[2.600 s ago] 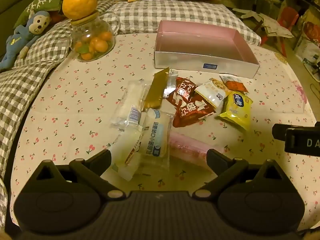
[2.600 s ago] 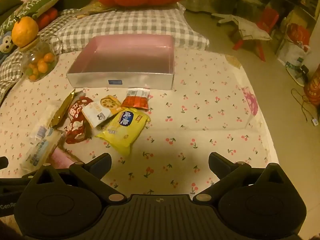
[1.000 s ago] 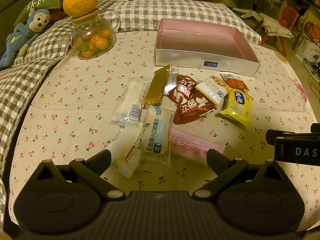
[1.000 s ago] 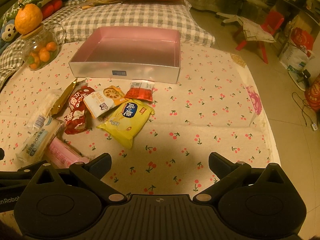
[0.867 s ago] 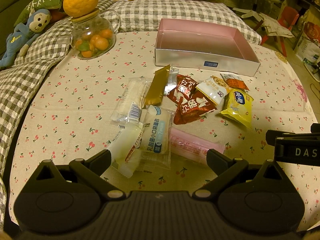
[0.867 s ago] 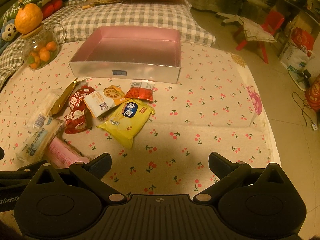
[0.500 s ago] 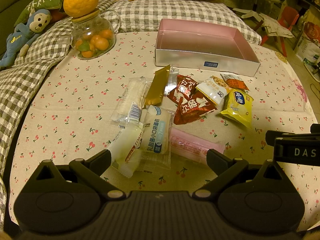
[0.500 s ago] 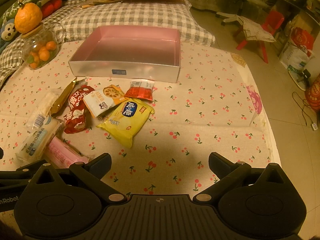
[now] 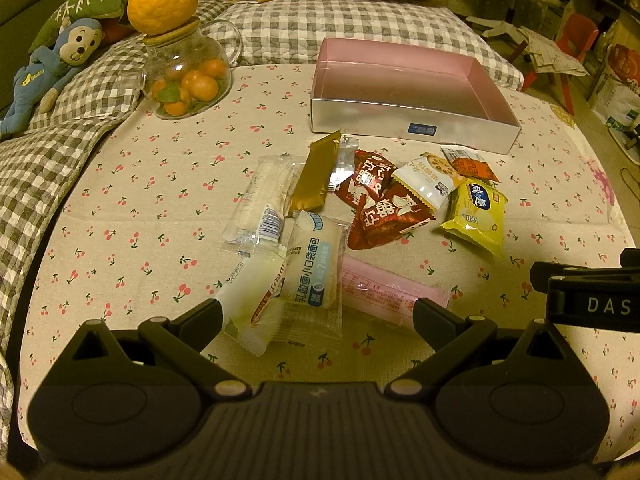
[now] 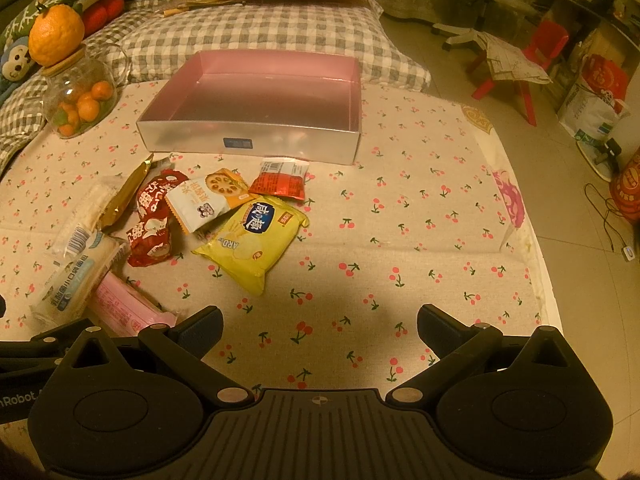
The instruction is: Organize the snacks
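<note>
Several snack packets lie in a loose pile on the cherry-print cloth in front of an empty pink box [image 9: 404,92] [image 10: 256,96]. Among them are a yellow cracker pack [image 9: 474,216] [image 10: 252,240], two red packets [image 9: 380,204] [image 10: 154,216], a white bread pack [image 9: 316,268], a pink bar [image 9: 388,292] [image 10: 128,308] and a gold bar [image 9: 316,176]. My left gripper [image 9: 318,316] hovers open just short of the bread pack and pink bar. My right gripper [image 10: 320,322] is open over bare cloth, right of the pile.
A glass jar [image 9: 186,76] [image 10: 78,92] of small oranges with a large orange on its lid stands at the back left. Checked cushions [image 9: 340,28] line the far edge, with a blue monkey toy [image 9: 52,64]. The cloth's right edge [image 10: 536,248] drops to the floor.
Both views have shifted only slightly; the packets and box lie where they were, and both grippers stay open.
</note>
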A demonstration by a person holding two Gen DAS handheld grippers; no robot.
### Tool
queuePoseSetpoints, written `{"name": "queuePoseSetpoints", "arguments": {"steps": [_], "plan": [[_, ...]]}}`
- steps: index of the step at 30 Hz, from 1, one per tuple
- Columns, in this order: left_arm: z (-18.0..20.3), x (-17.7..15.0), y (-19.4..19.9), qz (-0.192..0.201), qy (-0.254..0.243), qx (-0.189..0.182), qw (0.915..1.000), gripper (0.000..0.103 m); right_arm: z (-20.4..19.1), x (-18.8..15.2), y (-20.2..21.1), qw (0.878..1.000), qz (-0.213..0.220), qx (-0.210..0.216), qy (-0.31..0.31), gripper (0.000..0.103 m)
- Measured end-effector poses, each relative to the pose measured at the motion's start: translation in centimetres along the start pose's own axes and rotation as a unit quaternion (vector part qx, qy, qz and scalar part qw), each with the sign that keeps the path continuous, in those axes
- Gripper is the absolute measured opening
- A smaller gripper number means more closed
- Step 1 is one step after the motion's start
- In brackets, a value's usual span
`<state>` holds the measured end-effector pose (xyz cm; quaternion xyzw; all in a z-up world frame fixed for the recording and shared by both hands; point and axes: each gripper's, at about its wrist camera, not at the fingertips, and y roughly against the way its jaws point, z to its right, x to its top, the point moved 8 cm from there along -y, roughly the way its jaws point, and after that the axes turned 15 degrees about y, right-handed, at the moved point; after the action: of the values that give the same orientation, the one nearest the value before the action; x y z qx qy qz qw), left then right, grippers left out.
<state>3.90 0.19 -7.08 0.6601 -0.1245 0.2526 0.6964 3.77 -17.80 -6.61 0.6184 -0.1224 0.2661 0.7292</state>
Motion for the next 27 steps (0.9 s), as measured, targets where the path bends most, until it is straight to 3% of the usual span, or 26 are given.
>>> {"name": "queuePoseSetpoints", "arguments": {"steps": [27], "plan": [[-0.43,0.67,0.15,0.003,0.004,0.000,1.0000,0.102,0.23,-0.12,-0.43,1.000,-0.005,-0.005,0.005,0.103]]}}
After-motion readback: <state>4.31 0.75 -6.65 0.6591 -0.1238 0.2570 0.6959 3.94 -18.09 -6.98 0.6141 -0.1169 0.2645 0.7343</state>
